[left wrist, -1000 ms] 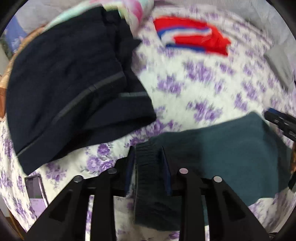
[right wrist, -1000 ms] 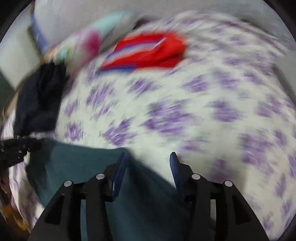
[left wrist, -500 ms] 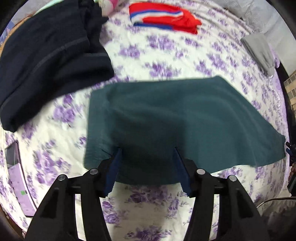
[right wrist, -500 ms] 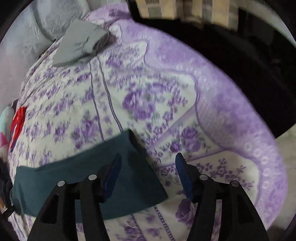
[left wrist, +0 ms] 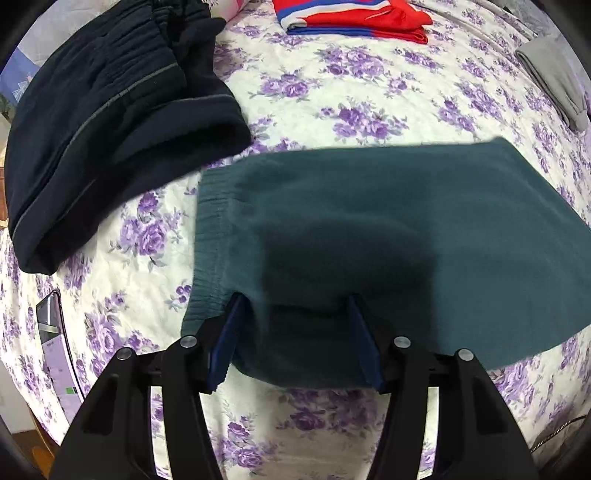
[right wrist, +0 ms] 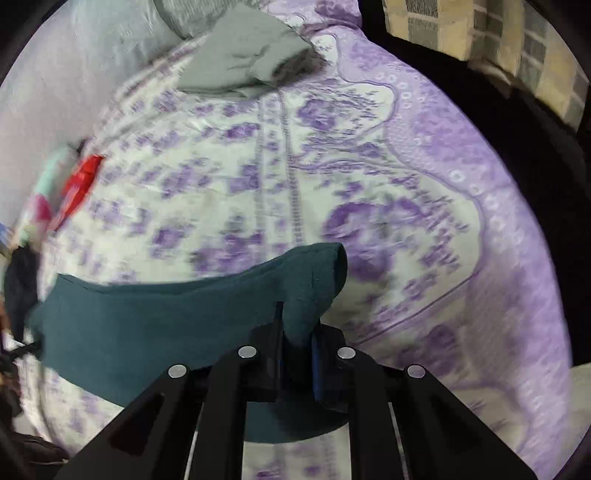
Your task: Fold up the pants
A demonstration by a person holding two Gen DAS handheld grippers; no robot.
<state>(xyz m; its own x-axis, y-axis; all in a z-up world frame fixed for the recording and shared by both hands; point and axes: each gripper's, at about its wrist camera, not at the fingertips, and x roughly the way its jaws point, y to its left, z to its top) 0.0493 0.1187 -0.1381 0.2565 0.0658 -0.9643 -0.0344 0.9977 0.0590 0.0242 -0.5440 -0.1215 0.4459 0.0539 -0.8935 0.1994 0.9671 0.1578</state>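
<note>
The dark teal pants [left wrist: 388,229] lie flat across the purple-flowered bedsheet [left wrist: 362,92], ribbed waistband at the left. My left gripper [left wrist: 295,306] is open, its blue pads either side of the pants' near edge by the waistband, not clamping it. In the right wrist view my right gripper [right wrist: 297,317] is shut on the leg end of the teal pants [right wrist: 166,317], the cloth bunched up between the pads and stretching away to the left.
Folded dark navy pants [left wrist: 110,110] lie left of the teal ones. A folded red, white and blue garment [left wrist: 351,18] lies at the far side, a grey one [left wrist: 554,74] at the right. A phone [left wrist: 55,343] lies at the left. The bed's edge [right wrist: 535,240] drops off at the right.
My left gripper let go of the waistband and opened. My right gripper, open half a second ago, has closed on the leg end of the teal pants.
</note>
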